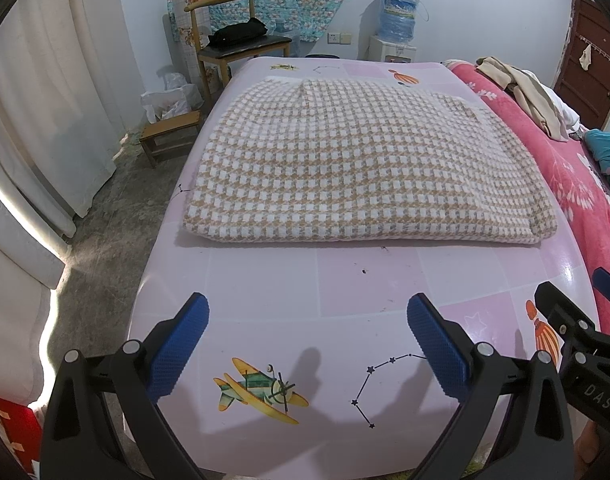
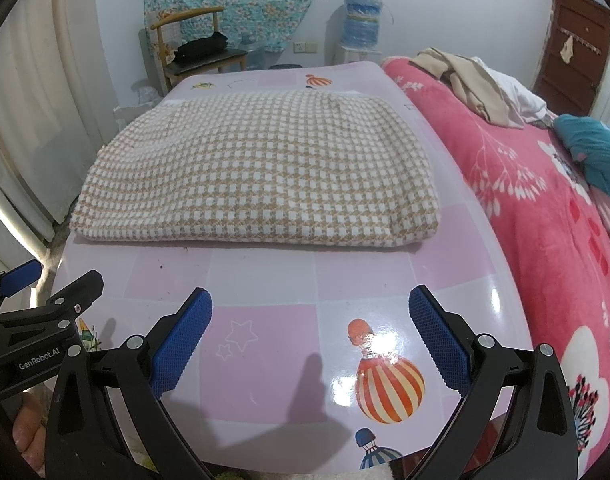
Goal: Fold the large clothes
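Garment [image 1: 357, 160] — checked, tan and white — lies folded into a flat rectangle on the far half of the table [image 1: 305, 280], its near edge straight and square to both cameras. Left gripper [image 1: 307, 344] hangs over the near end of the table, jaws spread wide, nothing between them. Right gripper [image 2: 311, 340] is just beside it, also spread wide and empty. Neither touches the garment. Pink blanket [image 2: 525, 184] lies along the table's right side.
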`<state>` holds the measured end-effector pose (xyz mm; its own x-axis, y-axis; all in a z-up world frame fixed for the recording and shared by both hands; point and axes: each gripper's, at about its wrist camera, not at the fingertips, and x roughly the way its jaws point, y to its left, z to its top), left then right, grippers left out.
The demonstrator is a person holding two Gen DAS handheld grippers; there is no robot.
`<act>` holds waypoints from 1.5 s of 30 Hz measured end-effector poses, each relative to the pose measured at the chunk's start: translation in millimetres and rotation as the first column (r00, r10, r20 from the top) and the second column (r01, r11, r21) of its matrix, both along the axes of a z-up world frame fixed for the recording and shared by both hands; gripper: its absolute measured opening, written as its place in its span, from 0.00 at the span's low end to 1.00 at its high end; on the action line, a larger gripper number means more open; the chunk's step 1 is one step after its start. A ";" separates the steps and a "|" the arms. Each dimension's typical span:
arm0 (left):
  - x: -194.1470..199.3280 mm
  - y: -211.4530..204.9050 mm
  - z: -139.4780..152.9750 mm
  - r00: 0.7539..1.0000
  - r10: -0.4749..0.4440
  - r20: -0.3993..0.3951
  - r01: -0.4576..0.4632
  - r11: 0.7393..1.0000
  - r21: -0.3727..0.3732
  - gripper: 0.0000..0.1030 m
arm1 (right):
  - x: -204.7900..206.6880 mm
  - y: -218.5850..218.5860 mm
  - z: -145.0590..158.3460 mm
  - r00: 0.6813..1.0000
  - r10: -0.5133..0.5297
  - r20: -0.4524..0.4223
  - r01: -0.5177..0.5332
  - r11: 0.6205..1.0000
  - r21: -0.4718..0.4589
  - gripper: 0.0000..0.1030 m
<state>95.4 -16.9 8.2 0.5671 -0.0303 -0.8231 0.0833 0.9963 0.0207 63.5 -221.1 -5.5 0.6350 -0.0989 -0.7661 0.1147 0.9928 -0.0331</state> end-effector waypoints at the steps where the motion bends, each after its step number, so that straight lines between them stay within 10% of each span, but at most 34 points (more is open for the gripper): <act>1: 0.6 -0.9 0.2 1.000 0.001 0.000 -0.001 1.000 0.000 0.95 | -0.5 -0.2 0.0 1.000 0.000 0.000 0.000 1.000 0.000 0.92; 45: -2.0 2.5 3.9 1.000 -0.003 0.012 0.003 1.000 -0.005 0.95 | -3.7 -0.5 1.8 1.000 -0.004 0.002 0.004 1.000 -0.002 0.92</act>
<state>93.3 -14.4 12.1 0.5768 -0.0364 -0.8161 0.0861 0.9962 0.0163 59.8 -221.6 -3.7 0.6363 -0.1025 -0.7646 0.1183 0.9924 -0.0346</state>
